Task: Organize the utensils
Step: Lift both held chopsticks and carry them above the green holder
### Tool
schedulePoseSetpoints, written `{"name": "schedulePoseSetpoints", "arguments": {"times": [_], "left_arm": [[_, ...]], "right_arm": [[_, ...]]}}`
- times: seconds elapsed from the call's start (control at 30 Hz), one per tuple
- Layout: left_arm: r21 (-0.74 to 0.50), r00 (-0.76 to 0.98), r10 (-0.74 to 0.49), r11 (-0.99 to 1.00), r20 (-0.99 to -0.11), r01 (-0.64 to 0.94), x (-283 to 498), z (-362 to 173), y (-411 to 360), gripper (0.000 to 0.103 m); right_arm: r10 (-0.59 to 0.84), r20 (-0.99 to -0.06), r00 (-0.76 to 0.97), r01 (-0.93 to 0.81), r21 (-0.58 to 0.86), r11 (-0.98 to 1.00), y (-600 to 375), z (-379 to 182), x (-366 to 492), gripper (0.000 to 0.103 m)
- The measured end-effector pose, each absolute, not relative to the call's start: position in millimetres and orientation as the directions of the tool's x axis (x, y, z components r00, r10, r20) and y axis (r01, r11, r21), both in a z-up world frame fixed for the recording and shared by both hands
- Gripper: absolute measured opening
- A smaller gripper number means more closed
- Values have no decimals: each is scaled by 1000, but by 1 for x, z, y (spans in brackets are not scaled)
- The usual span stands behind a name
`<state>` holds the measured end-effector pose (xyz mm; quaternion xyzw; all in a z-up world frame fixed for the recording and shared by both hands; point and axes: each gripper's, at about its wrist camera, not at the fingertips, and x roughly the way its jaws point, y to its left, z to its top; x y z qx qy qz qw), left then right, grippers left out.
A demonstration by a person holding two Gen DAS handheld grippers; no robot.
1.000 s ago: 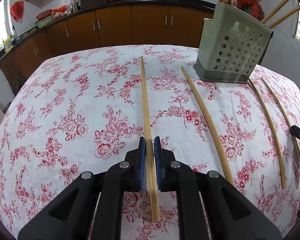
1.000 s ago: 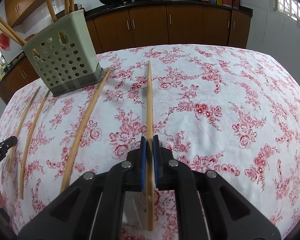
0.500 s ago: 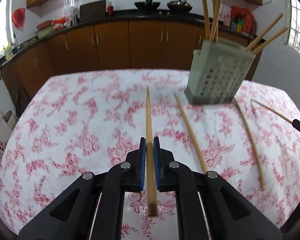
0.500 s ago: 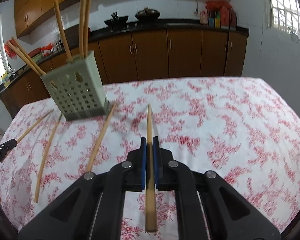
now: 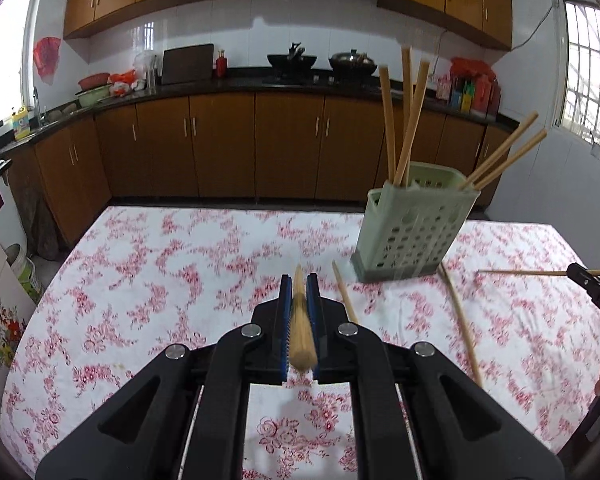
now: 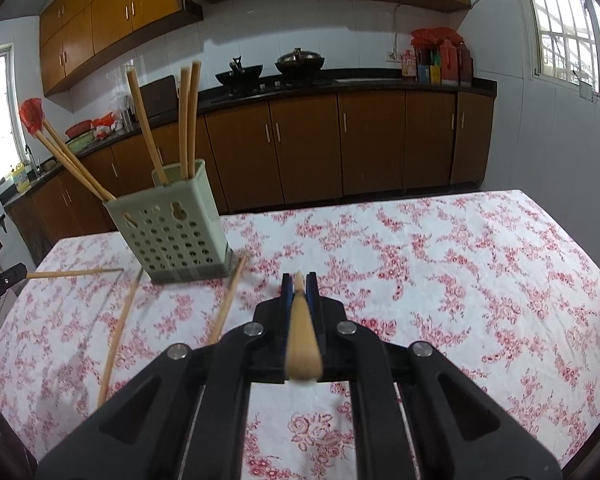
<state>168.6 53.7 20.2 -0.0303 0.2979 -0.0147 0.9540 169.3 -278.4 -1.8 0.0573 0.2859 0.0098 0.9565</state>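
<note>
Chopsticks [image 5: 300, 320] [image 6: 302, 328], one clamped in each claw [image 5: 299, 284] [image 6: 299, 282], are raised above the counter [image 5: 160, 272]; next, lower them into the perforated holder [image 5: 414, 236].

Holder [image 5: 414, 232] stood on table [image 5: 160, 264], five chopsticks [image 5: 410, 128] in it; two loose chopsticks [image 5: 462, 324] lay on table before holder; cabinets [image 5: 220, 144] behind table
</note>
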Motion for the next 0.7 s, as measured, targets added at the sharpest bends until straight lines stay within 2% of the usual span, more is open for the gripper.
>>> {"name": "schedulePoseSetpoints", "arguments": {"times": [0.4, 0.7], "left_arm": [[-88, 867, -59, 996, -495, 17, 162, 48, 55, 8], [-89, 881, -74, 995, -468, 36, 159, 63, 53, 8]], "right_arm": [[69, -461, 885, -6, 136, 991, -277, 32, 166, 8], [104, -442, 891, -34, 163, 986, -272, 47, 166, 8]]}}
